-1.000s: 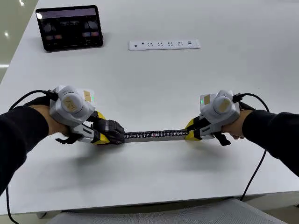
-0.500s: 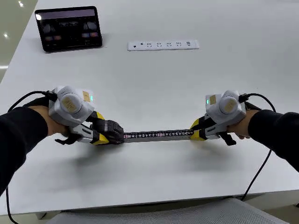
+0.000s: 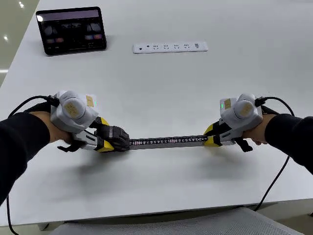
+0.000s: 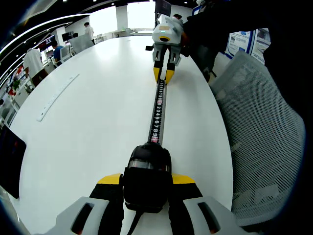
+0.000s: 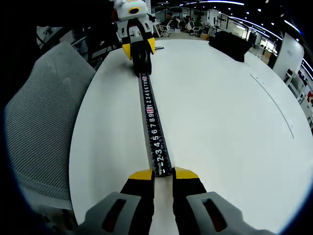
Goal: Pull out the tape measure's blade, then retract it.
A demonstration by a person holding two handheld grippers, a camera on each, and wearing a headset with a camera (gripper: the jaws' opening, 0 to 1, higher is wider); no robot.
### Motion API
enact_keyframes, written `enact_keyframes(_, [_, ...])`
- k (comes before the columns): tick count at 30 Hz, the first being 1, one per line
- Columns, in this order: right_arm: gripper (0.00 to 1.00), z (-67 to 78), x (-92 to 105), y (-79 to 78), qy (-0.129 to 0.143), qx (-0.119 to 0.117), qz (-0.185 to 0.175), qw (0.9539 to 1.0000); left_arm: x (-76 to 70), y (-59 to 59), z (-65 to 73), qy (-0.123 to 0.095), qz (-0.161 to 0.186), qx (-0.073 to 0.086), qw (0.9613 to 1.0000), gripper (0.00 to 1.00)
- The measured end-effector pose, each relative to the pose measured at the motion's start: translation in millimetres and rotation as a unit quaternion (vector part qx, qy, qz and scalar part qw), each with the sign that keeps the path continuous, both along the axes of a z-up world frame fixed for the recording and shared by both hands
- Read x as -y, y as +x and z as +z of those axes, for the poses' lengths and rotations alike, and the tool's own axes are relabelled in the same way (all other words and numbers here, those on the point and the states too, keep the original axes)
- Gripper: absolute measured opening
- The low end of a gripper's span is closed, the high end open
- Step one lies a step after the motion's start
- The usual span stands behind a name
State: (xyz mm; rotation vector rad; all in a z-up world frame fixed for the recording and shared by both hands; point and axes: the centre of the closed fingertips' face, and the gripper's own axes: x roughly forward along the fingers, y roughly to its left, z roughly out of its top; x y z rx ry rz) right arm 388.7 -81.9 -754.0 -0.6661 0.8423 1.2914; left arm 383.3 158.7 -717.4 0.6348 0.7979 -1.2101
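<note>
Blade (image 3: 166, 141) spans left-right, case (image 3: 117, 138) in left claw (image 3: 108, 141) (right claw (image 3: 209, 141) pinches end).

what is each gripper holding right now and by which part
The left gripper clamps the tape measure's case; the right gripper pinches the blade by its free end.

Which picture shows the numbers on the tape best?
The right gripper view: the blade lies closest to that camera, so its numbers look big. The left gripper view shows them smaller, running away from the case. The head view shows a thin strip with tiny marks.
</note>
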Motion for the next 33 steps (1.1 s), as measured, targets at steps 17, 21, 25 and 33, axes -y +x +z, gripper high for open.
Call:
enact_keyframes(17, [0.08,-0.4,24.8,-1.0,-0.014,-0.002,-0.006,0.9999,0.5,1.2,-0.9,-0.002,0.003,0.001,1.0000,0.31])
enact_keyframes(21, [0.08,-0.4,24.6,-1.8,-0.013,-0.002,-0.007,0.9999,0.8,0.8,-0.8,-0.002,0.003,0.001,1.0000,0.31])
enact_keyframes(25, [0.09,-0.2,24.4,-2.4,-0.012,-0.001,-0.006,0.9999,0.9,0.6,-0.7,-0.002,0.003,0.001,1.0000,0.31])
enact_keyframes(33, [0.11,-0.7,23.2,-1.4,-0.012,0.000,-0.007,0.9999,3.3,3.8,0.5,-0.021,0.017,0.005,0.9996,0.32])
